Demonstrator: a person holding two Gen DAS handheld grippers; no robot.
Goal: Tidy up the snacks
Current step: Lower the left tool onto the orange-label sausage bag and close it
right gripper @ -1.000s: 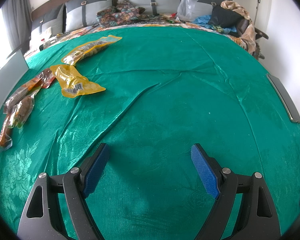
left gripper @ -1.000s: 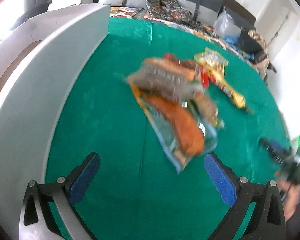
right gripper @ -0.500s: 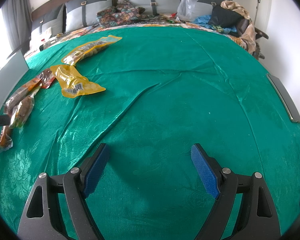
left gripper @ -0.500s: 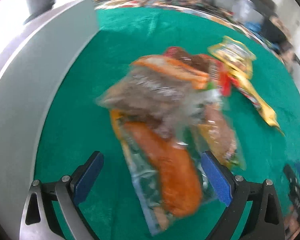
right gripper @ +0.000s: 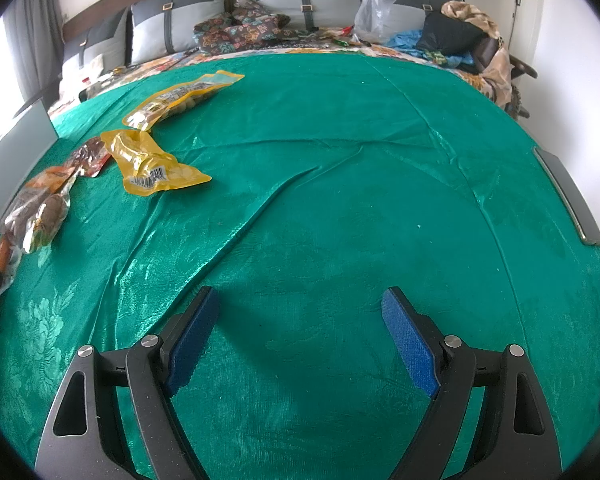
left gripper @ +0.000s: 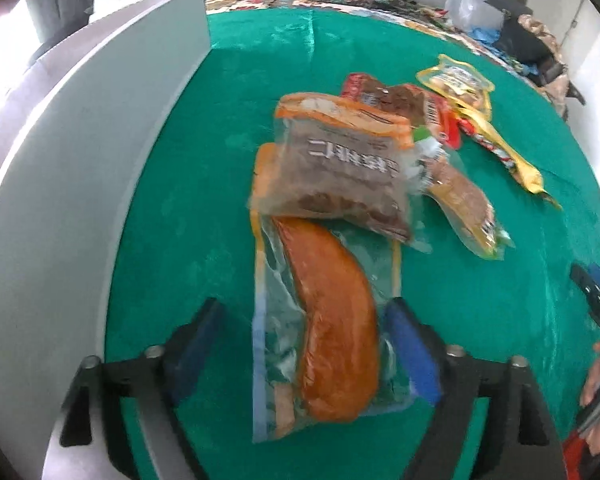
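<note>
Near the left edge of the green cloth (left gripper: pixel 204 200), by the grey panel (left gripper: pixel 80 184), left gripper (left gripper: pixel 304 344) has dropped in over the snack pile since a second ago; it now straddles the orange sausage pack (left gripper: pixel 332 336). Its jaws have just been closing, pads not yet pressing, so no grip so far. Brown jerky pouch (left gripper: pixel 340 176) overlaps the pack's far end. Likely first pick. Right gripper (right gripper: pixel 300 332) idles agape over bare cloth; yellow pouches (right gripper: pixel 156 160) untouched.

Right tool (right gripper: pixel 300 316) hovers wide open over the bare green cloth (right gripper: pixel 340 200); snack packets (right gripper: pixel 156 164) lie scattered far left.
</note>
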